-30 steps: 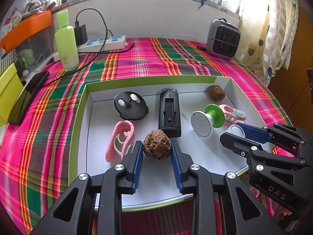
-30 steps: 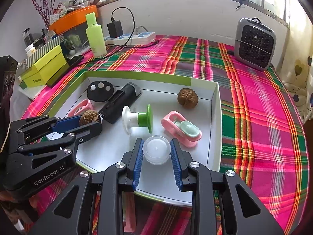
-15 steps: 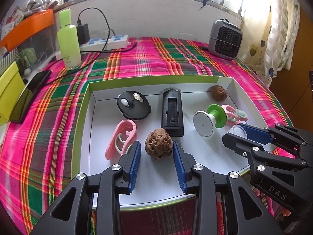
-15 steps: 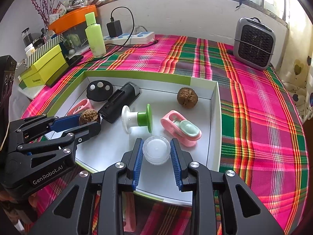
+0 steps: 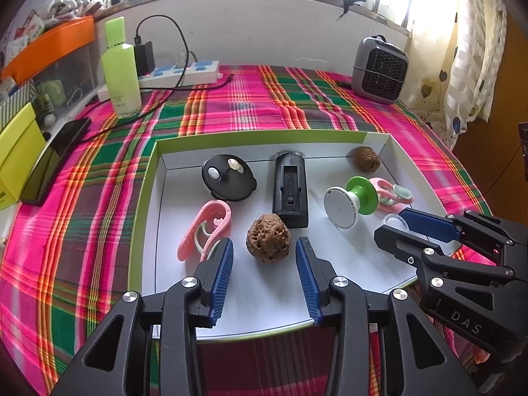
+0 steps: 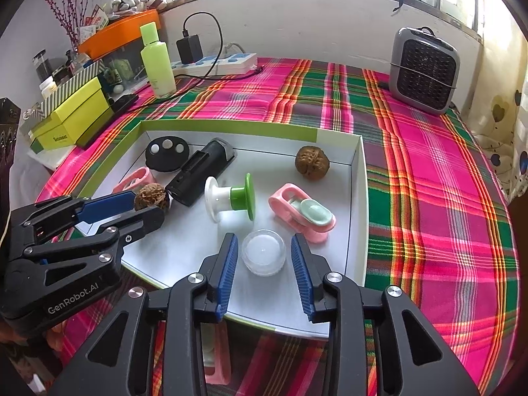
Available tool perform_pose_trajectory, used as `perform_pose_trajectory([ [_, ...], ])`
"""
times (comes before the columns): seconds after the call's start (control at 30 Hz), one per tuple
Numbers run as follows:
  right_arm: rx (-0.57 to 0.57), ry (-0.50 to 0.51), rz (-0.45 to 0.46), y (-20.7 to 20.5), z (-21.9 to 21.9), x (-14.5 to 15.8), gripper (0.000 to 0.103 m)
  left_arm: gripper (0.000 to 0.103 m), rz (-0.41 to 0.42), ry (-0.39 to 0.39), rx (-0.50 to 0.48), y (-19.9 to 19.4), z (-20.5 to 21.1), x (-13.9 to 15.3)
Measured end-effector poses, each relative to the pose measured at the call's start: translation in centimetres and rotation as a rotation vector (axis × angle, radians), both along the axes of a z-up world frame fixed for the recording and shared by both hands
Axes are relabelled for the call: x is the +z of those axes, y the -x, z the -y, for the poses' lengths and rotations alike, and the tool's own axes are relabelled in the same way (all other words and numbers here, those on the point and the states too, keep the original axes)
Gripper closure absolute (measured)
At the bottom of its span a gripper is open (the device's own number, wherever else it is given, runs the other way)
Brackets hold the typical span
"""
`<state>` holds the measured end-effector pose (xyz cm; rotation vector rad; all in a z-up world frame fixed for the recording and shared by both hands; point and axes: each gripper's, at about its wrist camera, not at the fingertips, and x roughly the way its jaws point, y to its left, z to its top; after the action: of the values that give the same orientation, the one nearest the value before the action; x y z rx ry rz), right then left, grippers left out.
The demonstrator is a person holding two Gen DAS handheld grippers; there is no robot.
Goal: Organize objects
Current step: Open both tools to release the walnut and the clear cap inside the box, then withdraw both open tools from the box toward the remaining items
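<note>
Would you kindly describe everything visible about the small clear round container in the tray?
The clear round container is a squat, translucent plastic pot with a milky white inside. It stands upright on the white floor of the tray, near the front edge, just in front of the pink clip. It sits between the blue pads of the right gripper, whose jaws are opening; neither pad touches it.

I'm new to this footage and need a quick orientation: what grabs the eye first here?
The loud pink-and-green plaid tablecloth dominates, with a shallow white tray of small items at its centre. At the tray's near edge, the left hand-held gripper is opening around a walnut, the right hand-held gripper around a clear round lid.
</note>
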<state>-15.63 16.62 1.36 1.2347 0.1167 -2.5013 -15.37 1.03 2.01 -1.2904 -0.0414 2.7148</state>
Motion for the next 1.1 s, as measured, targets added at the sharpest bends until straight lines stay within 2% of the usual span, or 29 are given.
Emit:
perform_pose_trajectory([
  [0.1, -0.007, 0.003, -0.003, -0.2, 0.0, 0.1, 0.060, 0.061, -0.004, 0.002, 0.002, -0.3, 0.0, 0.2],
  [0.5, -0.039, 0.017, -0.038, -2.0, -0.1, 1.0, 0.059, 0.058, -0.052, 0.028, 0.019, -2.2, 0.2, 1.3],
  [1.1, -0.059, 0.042, -0.087, -5.6, -0.3, 2.3, 0.059, 0.058, -0.082, 0.002, 0.040, -5.4, 0.8, 2.6],
])
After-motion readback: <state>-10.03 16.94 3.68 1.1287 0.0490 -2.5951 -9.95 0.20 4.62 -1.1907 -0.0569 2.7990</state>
